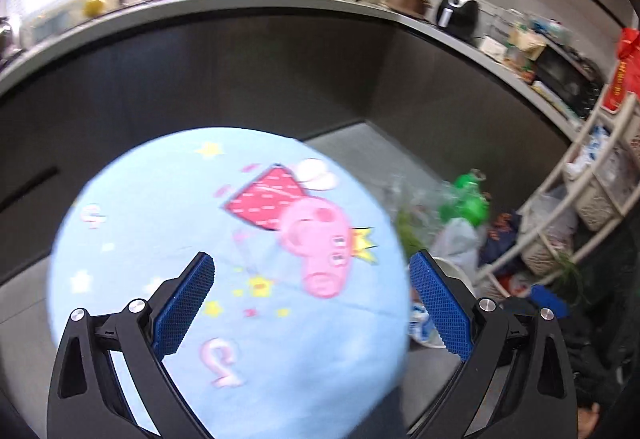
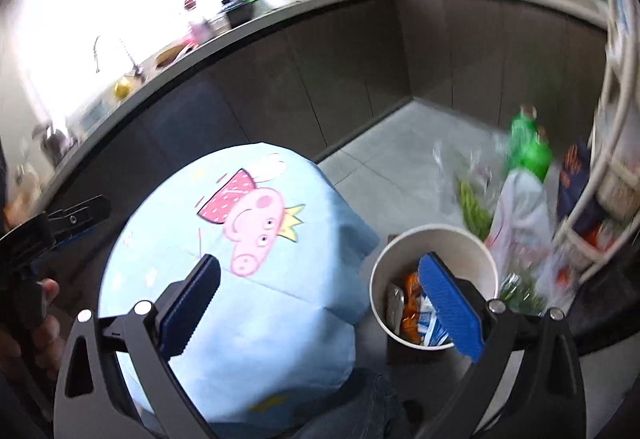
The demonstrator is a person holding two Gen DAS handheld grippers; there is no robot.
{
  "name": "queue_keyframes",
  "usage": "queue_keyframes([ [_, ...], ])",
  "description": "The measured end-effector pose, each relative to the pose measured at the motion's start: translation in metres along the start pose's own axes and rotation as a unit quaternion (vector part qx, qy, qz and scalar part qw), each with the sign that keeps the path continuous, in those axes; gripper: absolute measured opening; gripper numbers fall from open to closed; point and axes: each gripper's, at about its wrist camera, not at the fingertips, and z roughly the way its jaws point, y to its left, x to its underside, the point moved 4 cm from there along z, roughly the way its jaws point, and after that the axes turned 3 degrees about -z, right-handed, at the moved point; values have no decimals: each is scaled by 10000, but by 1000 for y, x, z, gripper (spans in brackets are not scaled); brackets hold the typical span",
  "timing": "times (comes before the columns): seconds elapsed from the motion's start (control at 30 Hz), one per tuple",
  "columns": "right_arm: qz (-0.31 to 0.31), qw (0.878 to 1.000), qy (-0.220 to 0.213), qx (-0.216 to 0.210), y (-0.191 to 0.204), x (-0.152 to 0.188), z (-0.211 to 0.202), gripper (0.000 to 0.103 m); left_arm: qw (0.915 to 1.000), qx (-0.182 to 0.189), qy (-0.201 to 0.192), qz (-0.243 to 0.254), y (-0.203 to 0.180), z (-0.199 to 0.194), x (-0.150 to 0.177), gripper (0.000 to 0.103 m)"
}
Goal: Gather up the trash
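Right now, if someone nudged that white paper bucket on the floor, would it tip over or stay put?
The paper bucket looks thin-walled and light, so a push would probably slide or tip it. It stands tall on what seems a narrower base, which favours tipping. Only a few wrappers lie inside, likely adding little weight.

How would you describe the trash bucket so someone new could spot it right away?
Start at the round table with the light blue cartoon-pig cloth. On the floor just to its right stands a white round bucket, open-topped, with orange and blue wrappers inside. Unlike the soft plastic bags behind it, it is rigid and upright.
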Motion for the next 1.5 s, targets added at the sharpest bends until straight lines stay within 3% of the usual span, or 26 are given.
queue_keyframes([
  [0.23,-786,9962,248,280,81,-1,0,100,9951,-940,-193,-233,66,-49,23,94],
  [0.53,-1559,9850,283,686,146,14,4,100,9878,-1451,26,-568,125,-67,58,94],
  [0.87,-1874,9791,298,736,179,22,8,100,9864,-1519,149,-603,136,-69,72,94],
  [1.5,-1828,9798,311,745,177,20,8,100,9868,-1500,201,-572,136,-62,68,94],
])
